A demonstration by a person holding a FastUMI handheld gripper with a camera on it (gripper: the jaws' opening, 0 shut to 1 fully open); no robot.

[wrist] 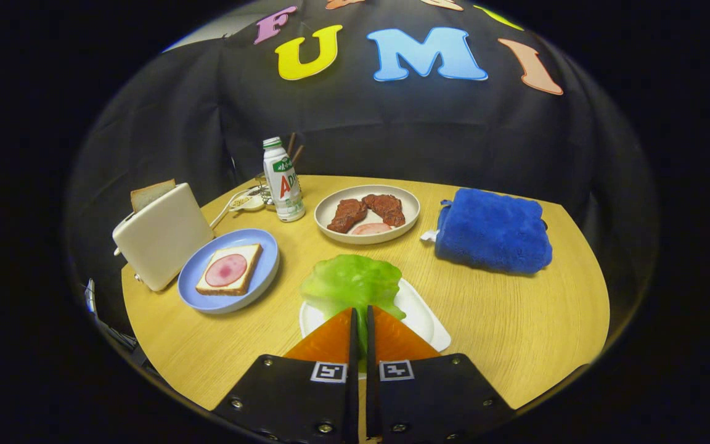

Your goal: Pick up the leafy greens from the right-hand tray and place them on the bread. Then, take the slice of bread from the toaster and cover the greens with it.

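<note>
On the round wooden table [515, 308], a white tray [420, 314] carries the leafy greens [352, 280], whose near edge runs in between the fingers. The gripper [361, 317] is clamped on that leaf, its fingers nearly together with green showing in the slit.

Setting: staged recording booth dressed as a breakfast corner, not a lived-in kitchen. Evidence: black cloth wall [392, 135] draped close behind a round wooden counter [515, 320]; white toaster [161, 237] with a bread slice [151, 192] standing in its slot; blue plate [232, 274] carrying bread topped with a ham round; beige dish [367, 213] of meat pieces; white tray [420, 314] under a lettuce leaf [352, 283]; drink bottle [283, 180]; folded blue towel [493, 231]. The food looks glossy, like plastic models.
</note>
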